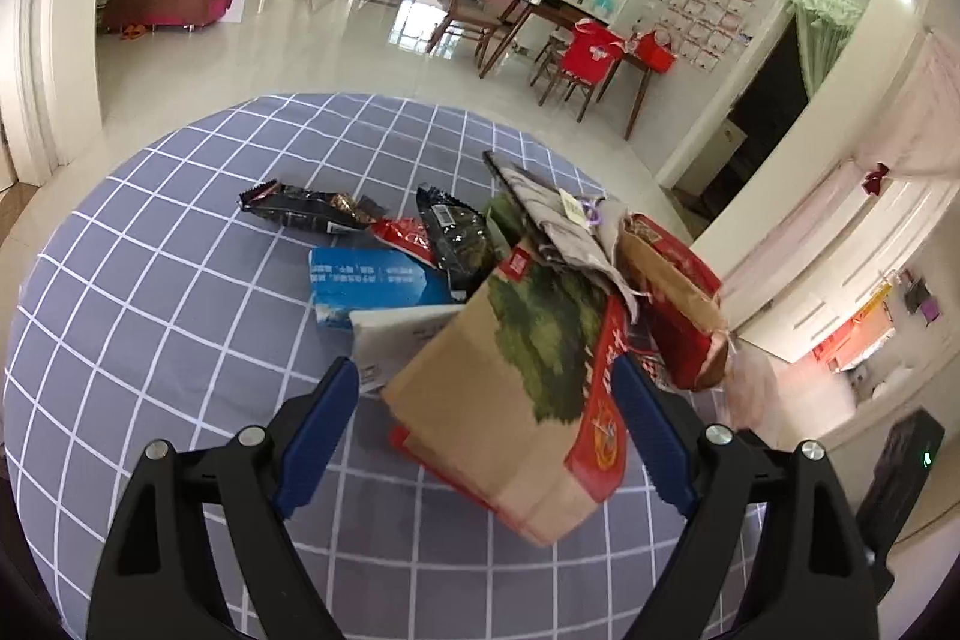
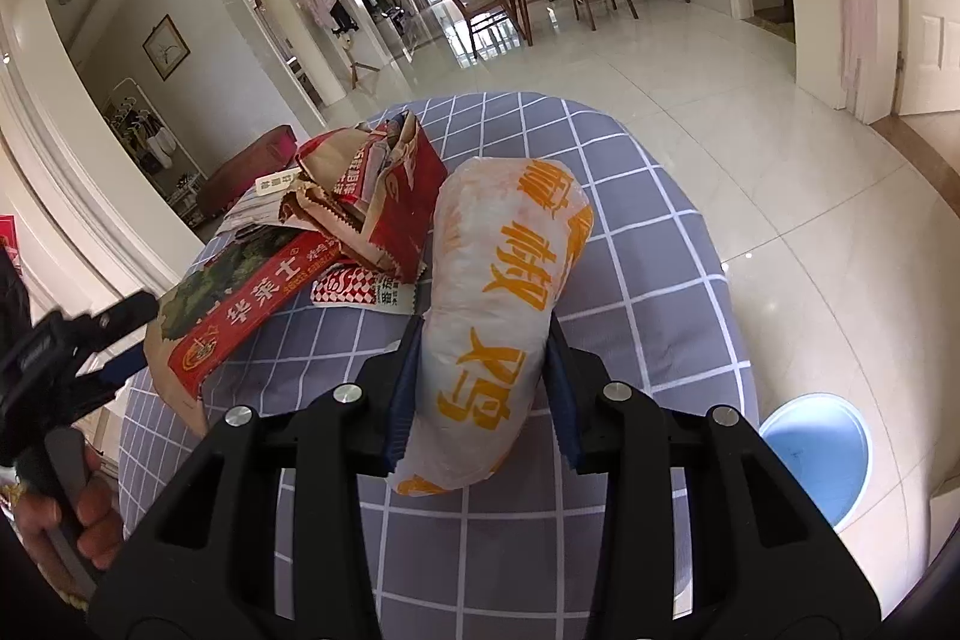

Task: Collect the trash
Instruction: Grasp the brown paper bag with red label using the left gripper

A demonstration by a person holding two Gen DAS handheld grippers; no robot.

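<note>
On the checked tablecloth [image 1: 150, 310] lies a pile of trash. A brown paper bag [image 1: 498, 400] with green and red print lies between the fingers of my left gripper [image 1: 483, 370], which is open; its left pad stands clear of the bag. In the right wrist view, my right gripper [image 2: 485, 334] is shut on a white plastic bag [image 2: 510, 250] with orange characters, both pads pressing its sides. The same brown paper bag [image 2: 240, 304] lies to its left, beside a crumpled red paper bag [image 2: 396, 196].
Black snack wrappers [image 1: 306, 211], a red wrapper [image 1: 402, 235], a blue tissue pack [image 1: 372, 280] and grey paper [image 1: 552, 214] lie farther back. A blue bin [image 2: 816, 454] stands on the floor to the table's right. A person's hand [image 2: 60, 514] is at the lower left.
</note>
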